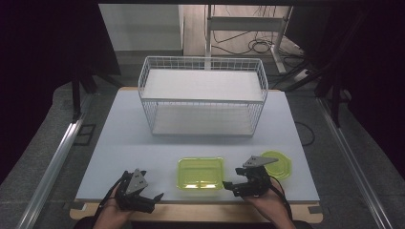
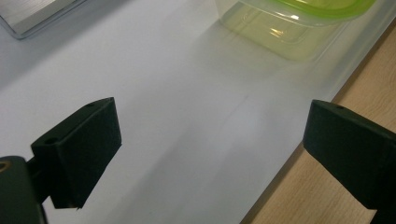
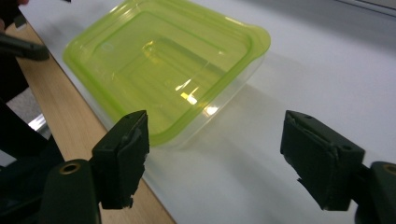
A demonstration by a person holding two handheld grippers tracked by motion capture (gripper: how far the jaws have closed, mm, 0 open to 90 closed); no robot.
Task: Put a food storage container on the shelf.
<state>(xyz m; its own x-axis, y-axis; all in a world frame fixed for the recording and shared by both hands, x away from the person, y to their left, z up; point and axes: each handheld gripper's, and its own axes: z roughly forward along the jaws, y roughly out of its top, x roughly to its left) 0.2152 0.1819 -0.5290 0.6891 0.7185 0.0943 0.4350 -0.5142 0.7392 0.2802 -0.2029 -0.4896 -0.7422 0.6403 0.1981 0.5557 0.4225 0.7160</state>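
Observation:
A clear rectangular food box with a green rim (image 1: pixel 200 172) (image 3: pixel 163 70) (image 2: pixel 299 23) sits near the table's front edge, between my two hands. Its round green lid (image 1: pixel 277 164) lies to the right, partly behind my right gripper. My left gripper (image 1: pixel 152 191) (image 2: pixel 210 149) rests at the front left, open, with bare table between its jaws. My right gripper (image 1: pixel 230 183) (image 3: pixel 215 154) is just right of the box, open, pointing at the box's near corner with nothing between the jaws.
A white wire basket (image 1: pixel 203 95) stands at the back middle of the white tabletop (image 1: pixel 119 143). A wooden strip (image 1: pixel 200 212) runs along the front edge. Metal rails flank the table on both sides.

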